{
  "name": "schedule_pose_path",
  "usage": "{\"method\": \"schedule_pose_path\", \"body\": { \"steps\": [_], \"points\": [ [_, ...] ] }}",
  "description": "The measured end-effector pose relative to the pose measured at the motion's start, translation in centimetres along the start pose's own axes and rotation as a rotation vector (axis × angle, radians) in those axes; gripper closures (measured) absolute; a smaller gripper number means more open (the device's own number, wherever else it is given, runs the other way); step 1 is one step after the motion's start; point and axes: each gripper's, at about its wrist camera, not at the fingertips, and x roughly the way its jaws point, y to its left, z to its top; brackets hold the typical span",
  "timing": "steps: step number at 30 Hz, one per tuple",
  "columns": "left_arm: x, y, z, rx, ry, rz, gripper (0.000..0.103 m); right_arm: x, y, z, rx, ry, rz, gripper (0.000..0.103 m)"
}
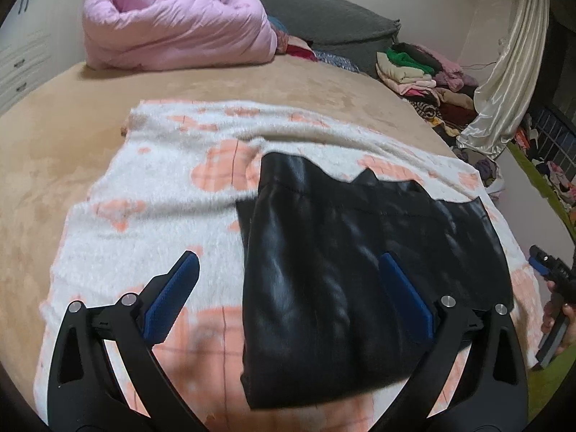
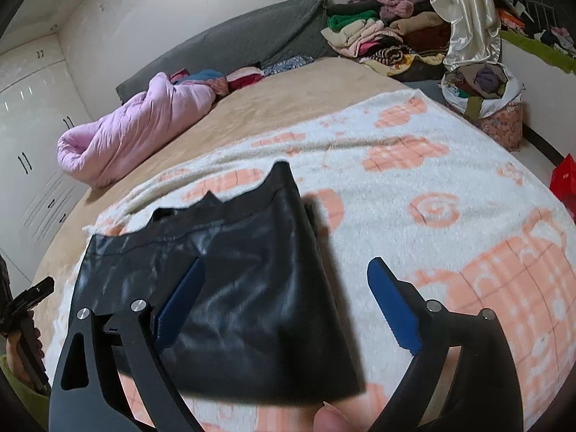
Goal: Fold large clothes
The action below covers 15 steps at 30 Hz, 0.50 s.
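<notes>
Both tongs, left (image 1: 288,298) and right (image 2: 288,298), hovered agape, empty; best pinch black garment (image 1: 360,270) corners evenly.

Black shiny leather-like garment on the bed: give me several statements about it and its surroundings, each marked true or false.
1. The black shiny leather-like garment lies on a white fleece blanket with orange patterns. True.
2. The left gripper is clamped on the garment. False: its jaws stand open, holding nothing.
3. A rolled pink quilted duvet sits at the far end of the bed. True.
4. The right gripper is shut. False: its jaws stand wide open above the garment.
</notes>
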Motion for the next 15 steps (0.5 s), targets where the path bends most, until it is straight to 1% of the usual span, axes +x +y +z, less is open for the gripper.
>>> {"method": "schedule_pose_path", "body": {
  "steps": [4,7,9,12,15],
  "points": [
    [-0.1,0.5,-1.7,-0.027,0.033,-0.016,0.01,0.3,-0.3,-1.7,0.018,0.041,0.0,0.012],
    [0.5,1.0,-3.6,-0.092,0.082,-0.071,0.01,0.7,-0.4,-2.7,0.02,0.064,-0.001,0.012],
    [1.1,1.1,-4.9,-0.118,0.108,-0.097,0.01,1.2,-0.4,-3.2,0.019,0.081,-0.003,0.012],
    [2.3,1.1,-5.7,-0.124,0.14,-0.099,0.01,2.5,-0.8,-3.6,0.031,0.11,0.011,0.012],
    [4.0,2.0,-6.2,-0.153,0.168,-0.107,0.01,4.5,-2.2,-4.4,0.076,0.179,0.015,0.013]
  ]
}}
